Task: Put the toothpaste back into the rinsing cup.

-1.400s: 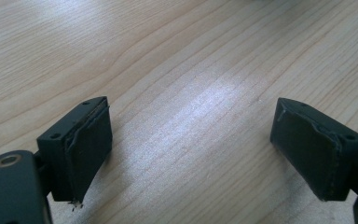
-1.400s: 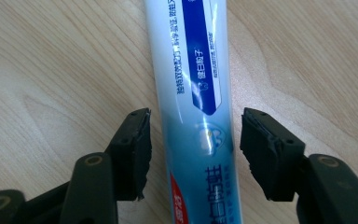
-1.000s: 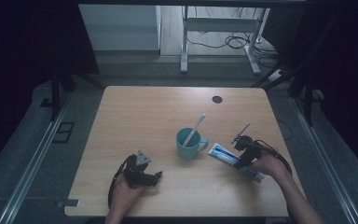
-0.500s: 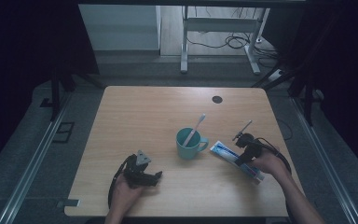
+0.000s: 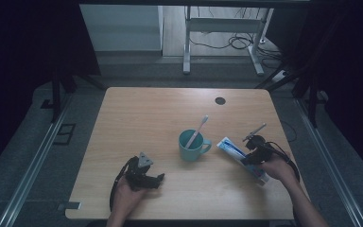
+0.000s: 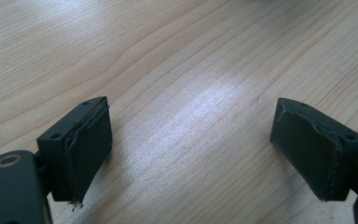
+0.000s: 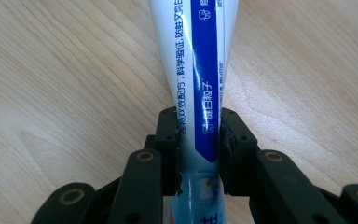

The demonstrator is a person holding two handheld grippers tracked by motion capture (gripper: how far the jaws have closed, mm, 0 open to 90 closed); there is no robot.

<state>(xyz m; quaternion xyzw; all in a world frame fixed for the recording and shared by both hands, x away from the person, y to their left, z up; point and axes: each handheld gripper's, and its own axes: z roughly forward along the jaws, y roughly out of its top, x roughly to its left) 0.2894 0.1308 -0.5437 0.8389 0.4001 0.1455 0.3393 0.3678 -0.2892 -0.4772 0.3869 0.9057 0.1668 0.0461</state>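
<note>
A white and blue toothpaste tube [image 5: 228,146] lies on the wooden table [image 5: 146,118], right of a teal cup [image 5: 190,147] that holds a toothbrush [image 5: 199,128]. My right gripper [image 5: 251,158] has just been closing, and its pads now press on both sides of the toothpaste tube [image 7: 200,60]. In the right gripper view the right gripper [image 7: 199,122] has the tube running up between its jaws. My left gripper [image 5: 158,179] rests on the table at the front left. It is open, and the left gripper [image 6: 191,144] has only bare wood between its jaws.
A small dark round spot [image 5: 220,100] marks the table's far right part. The table's front edge is close below both hands. Beyond the far edge are the floor, a metal frame [image 5: 220,23] and cables.
The right hand has shifted only slightly at the tube. The left hand and its gripper have stayed where they were, as have the cup and toothbrush.
</note>
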